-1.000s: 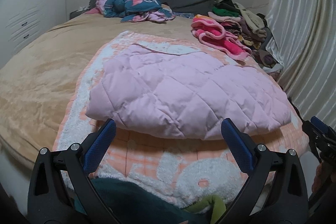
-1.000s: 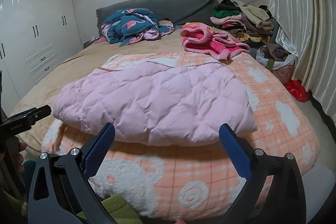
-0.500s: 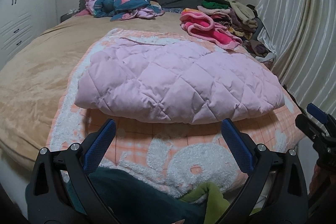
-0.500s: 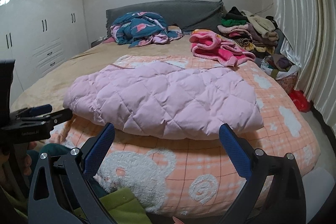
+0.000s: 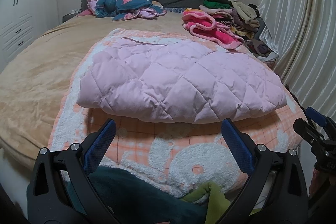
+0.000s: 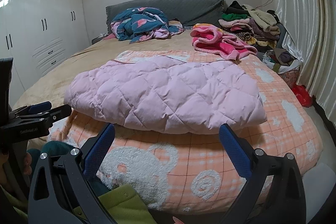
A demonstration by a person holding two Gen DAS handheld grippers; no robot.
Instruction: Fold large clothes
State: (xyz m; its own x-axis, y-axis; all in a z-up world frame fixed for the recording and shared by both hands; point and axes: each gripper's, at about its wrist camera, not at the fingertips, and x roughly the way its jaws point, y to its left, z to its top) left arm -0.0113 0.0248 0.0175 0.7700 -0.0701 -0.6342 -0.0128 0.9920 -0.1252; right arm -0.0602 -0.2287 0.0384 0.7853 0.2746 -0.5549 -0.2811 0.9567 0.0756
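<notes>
My left gripper (image 5: 166, 148) and right gripper (image 6: 167, 149) hang spread, empty. The puffy pink quilted jacket (image 5: 178, 81) lies folded on the peach fleece blanket (image 6: 210, 161); I judge its slick padding may spring open or slide.

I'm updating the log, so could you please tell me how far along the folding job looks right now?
Done: the pink quilted coat lies folded into a compact bundle on the peach blanket. In hand: nothing; the left gripper and right gripper are both open and short of the coat. Left: the bright pink garment lies rumpled, and the clothes heap by the curtain looks unsorted.
</notes>
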